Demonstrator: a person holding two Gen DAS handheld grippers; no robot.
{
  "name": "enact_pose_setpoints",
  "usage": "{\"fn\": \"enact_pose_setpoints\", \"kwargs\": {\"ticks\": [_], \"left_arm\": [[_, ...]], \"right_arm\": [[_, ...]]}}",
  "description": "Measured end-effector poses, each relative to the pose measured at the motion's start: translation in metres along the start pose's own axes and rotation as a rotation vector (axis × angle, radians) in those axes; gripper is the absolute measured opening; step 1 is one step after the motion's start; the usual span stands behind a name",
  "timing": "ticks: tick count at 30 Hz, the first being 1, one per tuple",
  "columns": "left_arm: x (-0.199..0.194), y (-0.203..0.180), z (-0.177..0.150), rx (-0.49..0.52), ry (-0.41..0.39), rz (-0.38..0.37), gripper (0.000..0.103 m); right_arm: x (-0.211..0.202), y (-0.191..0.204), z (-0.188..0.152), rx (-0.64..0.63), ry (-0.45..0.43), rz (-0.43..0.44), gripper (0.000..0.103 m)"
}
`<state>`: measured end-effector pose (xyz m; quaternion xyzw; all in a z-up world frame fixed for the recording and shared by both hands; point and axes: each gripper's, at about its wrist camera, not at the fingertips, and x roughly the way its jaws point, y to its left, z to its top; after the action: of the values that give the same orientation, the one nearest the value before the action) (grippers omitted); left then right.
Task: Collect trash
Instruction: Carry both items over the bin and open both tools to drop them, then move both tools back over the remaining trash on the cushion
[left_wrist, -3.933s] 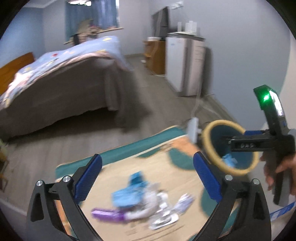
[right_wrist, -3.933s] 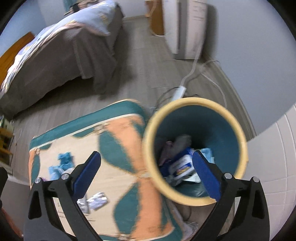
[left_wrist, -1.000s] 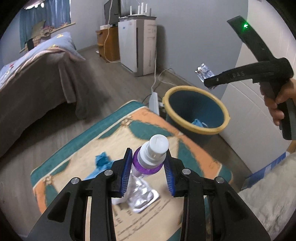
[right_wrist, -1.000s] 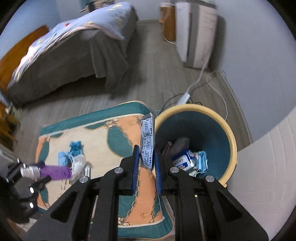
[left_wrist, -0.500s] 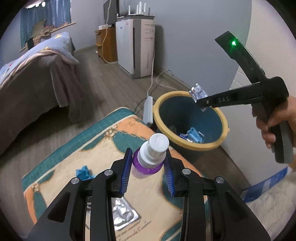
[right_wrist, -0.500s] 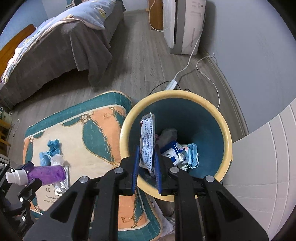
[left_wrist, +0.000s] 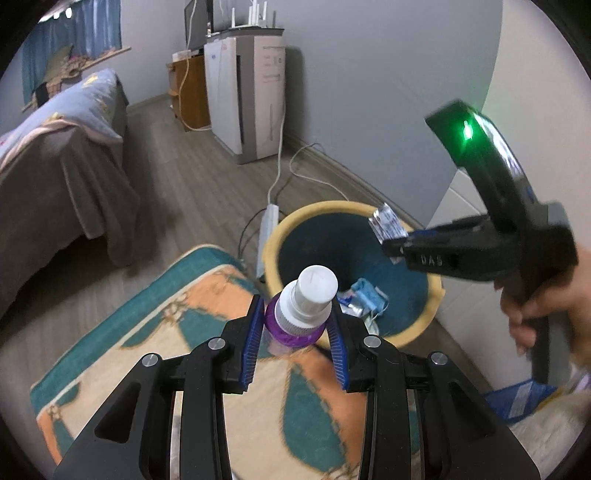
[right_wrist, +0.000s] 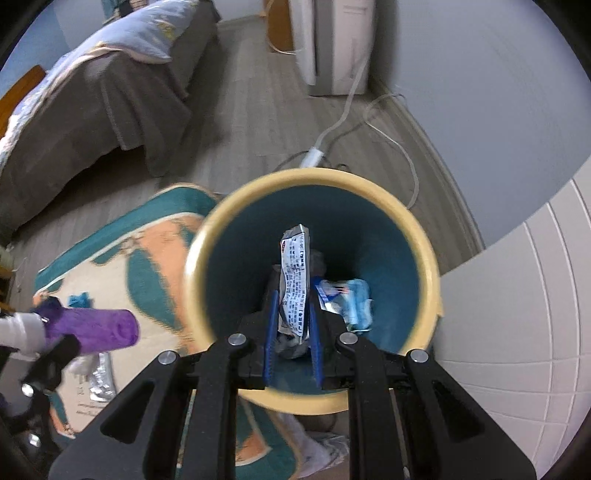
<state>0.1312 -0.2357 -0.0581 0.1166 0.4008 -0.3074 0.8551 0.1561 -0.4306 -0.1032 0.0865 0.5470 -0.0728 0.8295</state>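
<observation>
While the right gripper (right_wrist: 291, 317) pinches a crinkled silver printed wrapper (right_wrist: 294, 280) upright between narrow jaws, directly over the yellow-rimmed teal plastic bin (right_wrist: 424, 251) (litter already inside), the left gripper (left_wrist: 295, 332) clamps a purple white-capped bottle (left_wrist: 306, 306) beside its rim.

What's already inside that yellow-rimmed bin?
Inside the bin lie a light blue face mask and a blue-and-white packet. The right tongs and their silver wrapper hide the rest of the bottom.
</observation>
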Motion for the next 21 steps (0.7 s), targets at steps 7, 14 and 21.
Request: {"fn": "enact_pose_setpoints", "kwargs": {"ticks": [7, 14, 21], "left_arm": [[0.036, -0.013, 0.022, -0.016, 0.024, -0.02, 0.035], [0.058, -0.023, 0.044, -0.017, 0.018, -0.037, 0.035], [0.051, -0.027, 0.053, -0.025, -0.031, -0.039, 0.054]], "right_arm": [[0.016, -0.032, -0.004, 0.091, 0.04, -0.024, 0.015], [0.024, -0.039, -0.006, 0.099, 0.049, -0.027, 0.016], [0.024, -0.037, -0.006, 0.084, 0.048, -0.039, 0.033]]}}
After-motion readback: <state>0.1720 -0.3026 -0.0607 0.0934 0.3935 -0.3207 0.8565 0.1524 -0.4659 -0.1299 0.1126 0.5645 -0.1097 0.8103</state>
